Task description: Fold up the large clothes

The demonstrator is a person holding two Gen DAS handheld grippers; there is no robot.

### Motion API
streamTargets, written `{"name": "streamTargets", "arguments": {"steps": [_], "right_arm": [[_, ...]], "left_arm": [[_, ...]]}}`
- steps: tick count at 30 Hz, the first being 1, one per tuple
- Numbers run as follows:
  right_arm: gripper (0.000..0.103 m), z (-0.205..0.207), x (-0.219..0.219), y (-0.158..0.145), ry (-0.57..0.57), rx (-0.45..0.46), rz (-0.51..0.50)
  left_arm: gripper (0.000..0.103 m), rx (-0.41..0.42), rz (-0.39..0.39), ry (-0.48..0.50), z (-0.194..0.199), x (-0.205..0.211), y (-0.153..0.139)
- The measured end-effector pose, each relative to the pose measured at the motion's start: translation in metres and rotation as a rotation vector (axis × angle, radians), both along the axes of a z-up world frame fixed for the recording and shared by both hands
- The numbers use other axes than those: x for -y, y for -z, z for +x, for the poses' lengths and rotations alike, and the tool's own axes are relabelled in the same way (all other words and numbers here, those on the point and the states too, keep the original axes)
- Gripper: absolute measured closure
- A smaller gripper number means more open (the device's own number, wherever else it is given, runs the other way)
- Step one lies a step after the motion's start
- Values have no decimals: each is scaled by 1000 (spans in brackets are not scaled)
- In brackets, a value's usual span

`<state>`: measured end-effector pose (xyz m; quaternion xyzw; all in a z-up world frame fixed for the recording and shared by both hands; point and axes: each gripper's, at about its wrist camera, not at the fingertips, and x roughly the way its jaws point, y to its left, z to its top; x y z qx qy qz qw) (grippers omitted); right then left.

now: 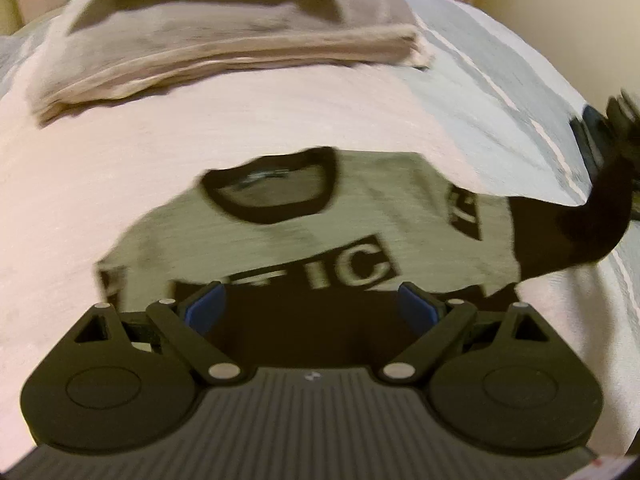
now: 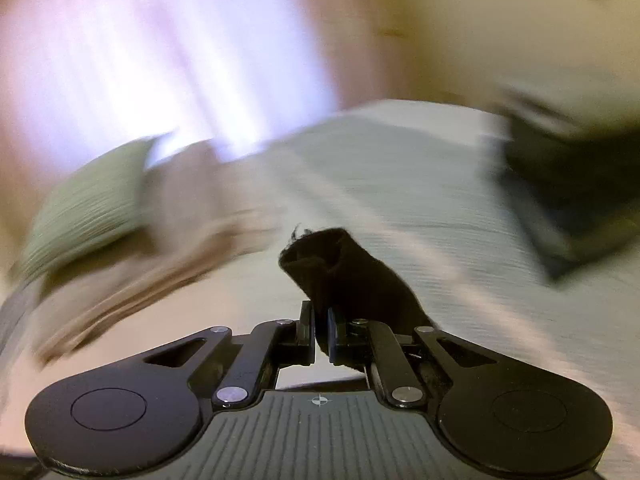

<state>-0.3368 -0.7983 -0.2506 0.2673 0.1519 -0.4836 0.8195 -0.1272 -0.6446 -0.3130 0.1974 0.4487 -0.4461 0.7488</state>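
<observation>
My right claw [image 2: 321, 334] pinches black sleeve [image 2: 344, 272] of shirt [image 1: 280, 224] on bed [image 1: 120, 160]. My left claw [image 1: 312, 304] wide open, empty. Shirt soft, floppy, light. Grab edges.

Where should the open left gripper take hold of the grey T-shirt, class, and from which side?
Grip the left sleeve, from the shirt's outer left edge. The grey T-shirt lies flat, the right gripper already pinches the black right sleeve, and the left gripper has its jaws wide.

One grey shirt [image 1: 280, 224]; one folded beige stack [image 1: 224, 44]; one green cushion [image 2: 88, 208]; two grippers [image 1: 312, 308] [image 2: 321, 332].
</observation>
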Motion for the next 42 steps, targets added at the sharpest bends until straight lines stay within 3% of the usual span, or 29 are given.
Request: {"name": "streamTargets", "arguments": {"steps": [3,5,6,7,9,11,15,21,23,25,31,33,34,35,38,40,42], "right_arm": [[100,95,-33,-2,-177,11,-83],[100,159,-53,24,-335,22,-43],[94,186,-59,43,-414,7,11],[79,213,-69,66,-476,-42,74],[69,238,-88,93,-500,-117,122],[68,236,-99,103,-488,-115,151],[66,204,-109,113,-421,-231,165],[65,148,-90,124,-273,-436,145],[65,129,-82,127,-238,-475,136],[64,114,-71,130,-208,-491,125],[62,87,-52,135,-176,-488,106],[61,82,-50,137,-180,-489,105],[60,79,-50,138,-185,-495,106],[59,77,-51,138,-188,-505,102],[48,74,-51,139,-195,-528,93],[40,72,-53,139,-198,-523,97],[38,73,-55,142,-207,-523,102]], "left_arm": [[13,3,5,-35,26,-44,1],[13,4,8,-73,46,-73,1],[13,3,12,-90,56,-88,2],[13,2,15,-101,64,-101,3],[13,-6,18,-115,80,-122,6],[13,-14,14,-111,91,-137,10],[24,-82,-5,-103,107,-139,26],[36,-206,-122,-36,104,-82,45],[49,-231,-139,-13,101,-56,56],[60,-233,-133,9,95,-29,69],[62,-255,-88,-6,92,17,105],[69,-252,-69,-12,91,22,113],[87,-245,-63,-5,89,23,112],[95,-227,-57,-4,87,24,110],[100,-214,-91,5,82,24,89],[100,-197,-154,29,79,25,61],[100,-175,-236,33,85,26,29]]}}
